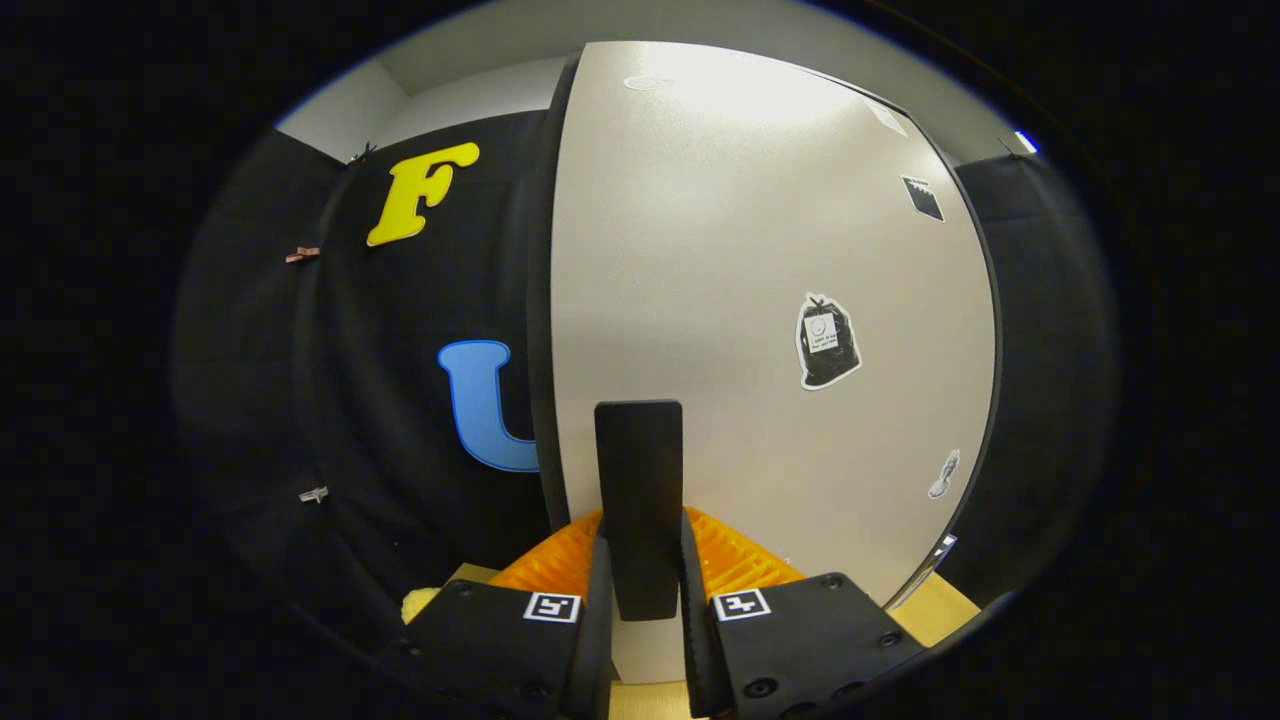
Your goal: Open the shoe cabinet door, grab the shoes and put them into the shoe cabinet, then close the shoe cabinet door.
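Pale grey shoe cabinet door [760,300] stands directly ahead at twelve o'clock as the gripper [642,590] pinches its black upright handle [639,500] between both fingers, stickers [826,342] at two o'clock.

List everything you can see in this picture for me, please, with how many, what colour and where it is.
cabinet door: one, pale grey-white with a dark edge, right in front of the fingers.
door handle: one, black, upright bar on the door, held between the fingers.
stickers: several, mostly black and white, scattered over the door's right side.
booth wall: black cloth, to the left of the door and beyond its right edge.
clips: two small ones, pinned to the cloth left of the door.
wooden surface: light brown, low down beside the fingers.
yellow object: one, partly hidden, low beside the left finger; I cannot tell what it is.
gripper: one, both fingers pressed against the handle.
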A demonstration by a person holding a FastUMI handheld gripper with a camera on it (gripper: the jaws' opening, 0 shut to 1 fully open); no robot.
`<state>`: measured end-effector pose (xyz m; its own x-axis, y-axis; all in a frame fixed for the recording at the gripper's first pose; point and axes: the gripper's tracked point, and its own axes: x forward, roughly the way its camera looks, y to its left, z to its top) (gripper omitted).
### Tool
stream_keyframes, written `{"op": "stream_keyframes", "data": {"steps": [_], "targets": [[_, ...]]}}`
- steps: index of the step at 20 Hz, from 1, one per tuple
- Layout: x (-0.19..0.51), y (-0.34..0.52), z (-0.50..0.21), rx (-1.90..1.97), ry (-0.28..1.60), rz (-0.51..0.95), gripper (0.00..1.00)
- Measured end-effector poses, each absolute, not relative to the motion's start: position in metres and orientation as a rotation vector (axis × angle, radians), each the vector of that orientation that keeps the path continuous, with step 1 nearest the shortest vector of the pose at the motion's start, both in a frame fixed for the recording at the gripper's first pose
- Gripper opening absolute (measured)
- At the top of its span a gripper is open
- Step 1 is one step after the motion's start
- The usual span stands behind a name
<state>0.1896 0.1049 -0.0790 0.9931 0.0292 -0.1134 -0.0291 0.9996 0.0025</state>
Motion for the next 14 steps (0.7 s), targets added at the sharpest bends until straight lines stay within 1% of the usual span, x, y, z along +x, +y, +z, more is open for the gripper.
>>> {"op": "stream_keyframes", "data": {"steps": [14], "targets": [[0.124,0.084,-0.078,0.035,0.158,0.109,0.33]]}}
